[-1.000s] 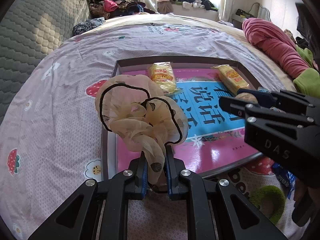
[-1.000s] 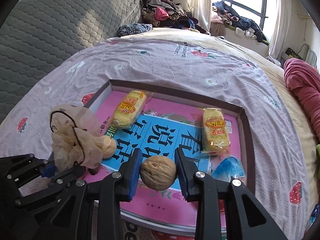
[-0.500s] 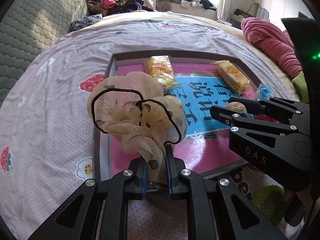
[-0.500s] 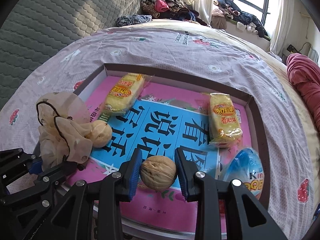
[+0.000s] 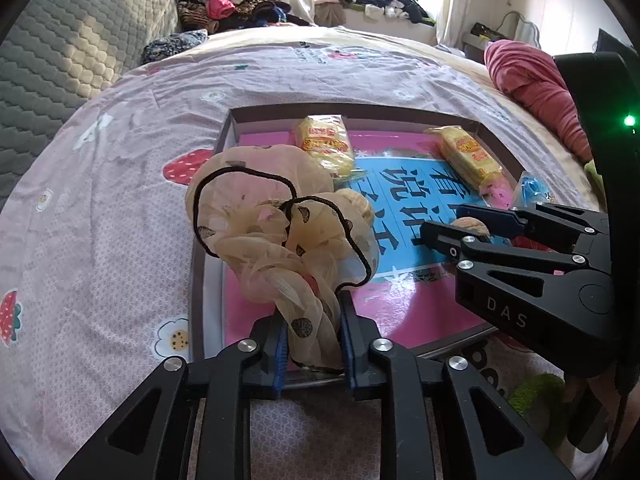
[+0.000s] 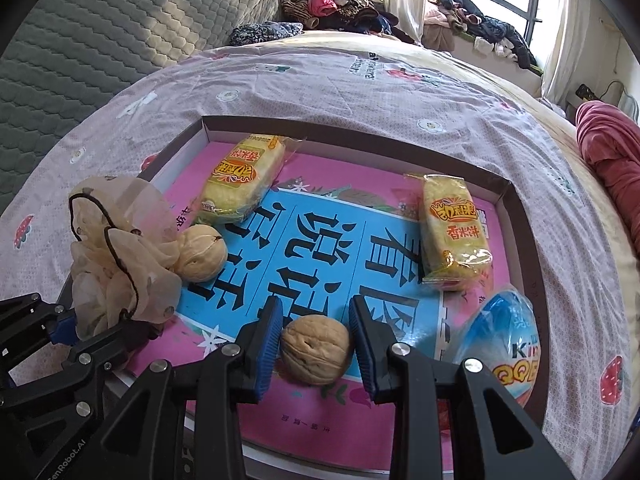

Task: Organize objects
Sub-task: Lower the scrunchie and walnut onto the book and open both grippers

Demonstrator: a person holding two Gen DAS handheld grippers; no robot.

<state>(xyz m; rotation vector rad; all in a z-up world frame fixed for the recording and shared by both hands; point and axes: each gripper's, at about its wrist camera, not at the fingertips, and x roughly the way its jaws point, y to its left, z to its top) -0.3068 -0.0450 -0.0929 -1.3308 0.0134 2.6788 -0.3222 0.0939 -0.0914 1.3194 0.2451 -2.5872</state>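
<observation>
A shallow box tray (image 6: 360,128) with a pink and blue printed floor lies on the bed. My right gripper (image 6: 316,320) is shut on a walnut (image 6: 316,350), low over the tray's near middle. Between the fingers of my left gripper (image 5: 312,312) stands a beige sheer scrunchie (image 5: 280,236) with black trim, at the tray's near left corner. Those jaws are opening, and the fabric still fills the gap. From the left wrist, my right gripper (image 5: 444,220) shows at the right over the tray.
In the tray lie a second walnut (image 6: 200,254), two yellow snack packets (image 6: 240,180) (image 6: 454,232) and a blue foil egg (image 6: 508,344). A green scrunchie (image 5: 536,396) lies on the bedspread near the tray's front edge. A red garment (image 5: 536,88) lies at the right.
My left gripper's jaws have parted a little around the scrunchie's tail. My right gripper has sunk closer to the tray floor with the walnut.
</observation>
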